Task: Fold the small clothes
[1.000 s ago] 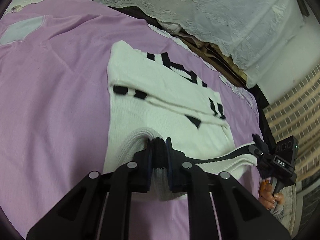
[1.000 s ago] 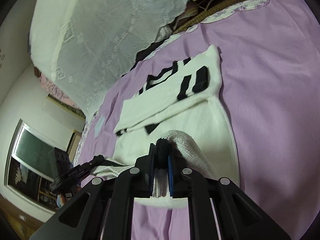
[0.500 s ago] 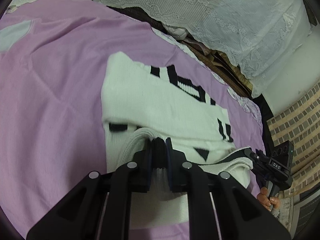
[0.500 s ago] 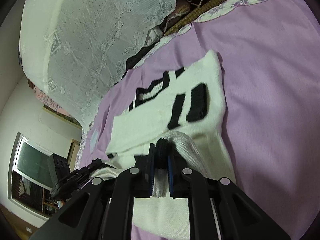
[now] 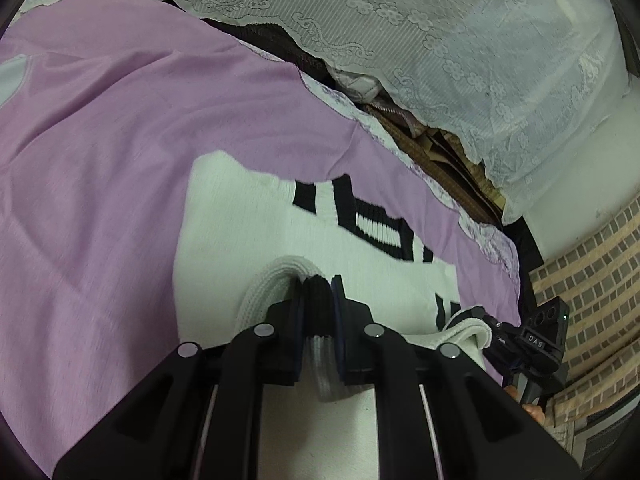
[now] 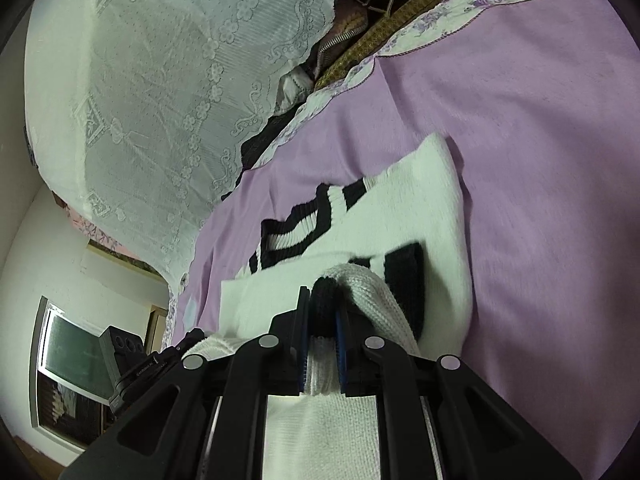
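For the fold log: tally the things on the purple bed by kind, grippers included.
White and black knit sweater: 1
Grippers, left gripper and right gripper, both pinching its ribbed hem: 2
Purple sheet: 1
Total: 4

Left tongs point(image 5: 318, 280) and right tongs point(image 6: 322, 292) are built alike — matte black angular link arms, each carrying round silver pivot screws in a row, with blue-edged flat pads at the tips. The right unit's black camera housing bears white lettering — unreadable.
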The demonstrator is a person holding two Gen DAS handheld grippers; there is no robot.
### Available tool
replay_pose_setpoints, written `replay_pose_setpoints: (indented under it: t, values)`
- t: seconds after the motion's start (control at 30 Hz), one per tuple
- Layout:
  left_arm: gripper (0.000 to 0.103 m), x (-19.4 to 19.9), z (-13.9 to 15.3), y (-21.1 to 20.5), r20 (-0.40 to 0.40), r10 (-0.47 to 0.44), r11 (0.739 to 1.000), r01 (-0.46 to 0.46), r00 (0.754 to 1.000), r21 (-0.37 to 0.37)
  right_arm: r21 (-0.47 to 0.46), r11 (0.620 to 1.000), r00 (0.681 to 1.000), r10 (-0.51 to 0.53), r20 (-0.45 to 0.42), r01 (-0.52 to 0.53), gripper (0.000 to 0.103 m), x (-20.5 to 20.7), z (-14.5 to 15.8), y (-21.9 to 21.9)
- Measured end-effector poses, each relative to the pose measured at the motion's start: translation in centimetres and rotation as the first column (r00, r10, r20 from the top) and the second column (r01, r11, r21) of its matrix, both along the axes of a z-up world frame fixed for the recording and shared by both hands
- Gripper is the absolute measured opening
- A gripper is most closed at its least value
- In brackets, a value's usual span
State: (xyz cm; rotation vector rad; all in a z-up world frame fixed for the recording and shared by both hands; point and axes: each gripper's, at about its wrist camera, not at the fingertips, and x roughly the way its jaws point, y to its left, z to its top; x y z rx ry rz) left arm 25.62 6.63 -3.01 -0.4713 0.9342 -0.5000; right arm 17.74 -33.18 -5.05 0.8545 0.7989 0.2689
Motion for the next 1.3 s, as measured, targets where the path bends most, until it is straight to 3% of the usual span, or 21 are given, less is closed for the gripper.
replay_pose_setpoints:
  t: [0.4, 0.53, 0.6, 0.67, 0.73, 0.77, 0.83, 0.93, 0.97, 1.03, 1.13, 1.3]
  values:
    - [0.014, 3.4, -0.8, -0.4, 0.003, 0.011, 1.0, -0.011, 1.0, 0.001, -0.003, 1.0, 1.0, -0.028, 0.009, 0.028, 0.013, 4.2, -0.5, -0.5]
    - [0.017, 4.8, -2.6, 0.0, -0.055, 0.023, 0.999, -0.025, 0.998, -0.033, 0.043, 0.999, 1.0, -0.022, 0.004, 0.022, 0.019, 4.2, -1.7, -1.0]
    - [0.017, 4.9, -3.1, 0.4, -0.072, 0.019, 0.998, -0.024, 0.997, -0.063, 0.075, 0.997, 1.0, -0.017, 0.022, 0.015, 0.03, 3.8, -1.6, -1.3]
    - [0.026, 4.4, -2.8, 1.2, -0.067, 0.016, 0.995, -0.023, 0.998, -0.095, 0.092, 0.996, 0.999, -0.014, 0.05, 0.009, 0.043, 3.0, -1.2, -1.5]
    - [0.06, 3.4, -1.8, 1.9, -0.019, 0.065, 0.996, -0.066, 0.998, -0.064, 0.063, 0.998, 0.995, -0.027, 0.092, 0.021, 0.047, 1.8, -0.1, -1.7]
    - [0.067, 2.8, -1.0, 2.3, 0.015, 0.1, 0.994, -0.1, 0.995, -0.035, 0.036, 0.999, 0.993, -0.031, 0.117, 0.027, 0.047, 1.1, 0.6, -1.7]
    - [0.071, 1.7, 0.5, 2.9, 0.079, 0.138, 0.99, -0.136, 0.987, -0.022, 0.015, 1.0, 0.989, -0.017, 0.149, 0.015, 0.047, 0.5, 1.5, -1.3]
    - [0.072, 0.7, 2.2, 2.8, 0.125, 0.104, 0.993, -0.097, 0.987, -0.062, -0.034, 0.999, 0.988, 0.038, 0.152, -0.033, 0.046, 0.8, 2.0, 0.4]
    - [0.072, 0.6, 2.4, 2.4, 0.138, 0.092, 0.995, -0.086, 0.986, -0.048, -0.062, 0.997, 0.988, 0.051, 0.144, -0.042, 0.046, 1.0, 2.1, 0.9]
    - [0.074, 0.3, 2.8, 0.6, 0.18, 0.069, 0.995, -0.081, 0.981, 0.059, -0.222, 0.975, 0.993, 0.023, 0.115, 0.003, 0.046, 1.4, 2.7, 2.3]
    - [0.075, 1.0, 2.7, -1.5, 0.232, 0.076, 0.964, -0.132, 0.97, 0.232, -0.409, 0.91, 0.992, -0.011, 0.129, 0.064, 0.049, 2.4, 4.2, 2.8]
    - [0.075, 3.0, 1.9, -2.3, 0.232, -0.049, 0.955, -0.023, 0.971, 0.296, -0.455, 0.891, 0.996, 0.044, 0.072, -0.006, 0.058, 5.5, 4.1, 2.6]
